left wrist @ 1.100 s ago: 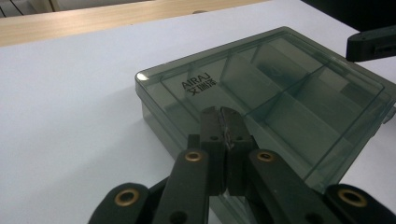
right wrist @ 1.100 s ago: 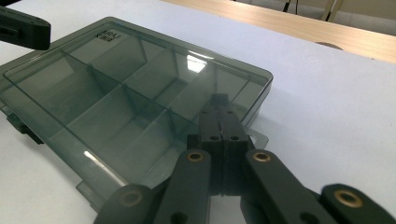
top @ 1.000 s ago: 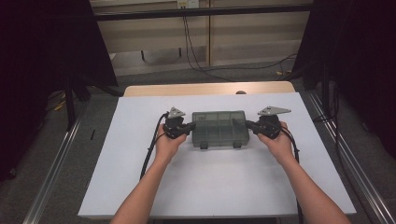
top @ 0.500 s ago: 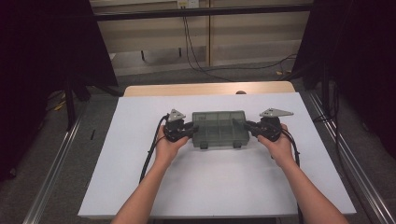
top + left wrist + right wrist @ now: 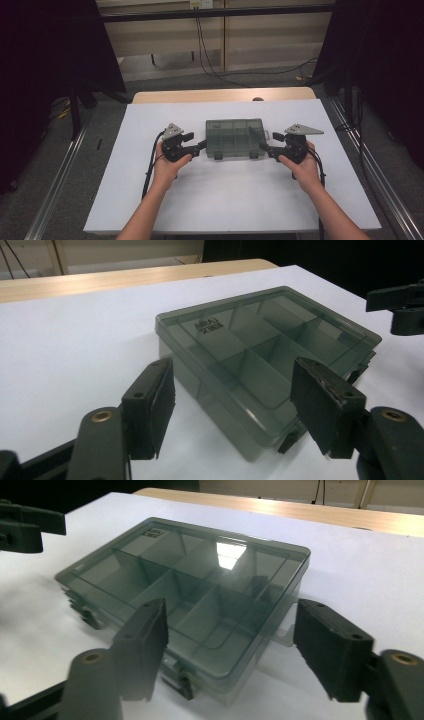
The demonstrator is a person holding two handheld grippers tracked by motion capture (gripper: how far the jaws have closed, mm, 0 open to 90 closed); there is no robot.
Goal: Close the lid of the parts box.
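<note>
A smoky grey-green see-through compartment box (image 5: 234,137) lies flat on the white table top (image 5: 225,200) with its lid closed and its latches facing the person. My left gripper (image 5: 200,146) is at the box's left end and my right gripper (image 5: 264,148) is at its right end. Both point inward, and their jaws have just been opening. In the left gripper view the jaws (image 5: 237,407) stand wide apart before the box's (image 5: 265,355) near corner, with the pads off it. In the right gripper view the gripper (image 5: 232,647) is also open, and the box (image 5: 200,590) lies just ahead.
The white top covers most of the table, leaving a wooden strip (image 5: 220,95) bare along the far edge. Metal rails (image 5: 55,185) run along the floor on both sides, and cables (image 5: 210,55) hang behind the table. Each gripper's cable trails back beside its forearm.
Both grippers were shut on the box's ends a second ago. Their jaws have opened and each hand has drawn back outward a little. The box stays where it was.
</note>
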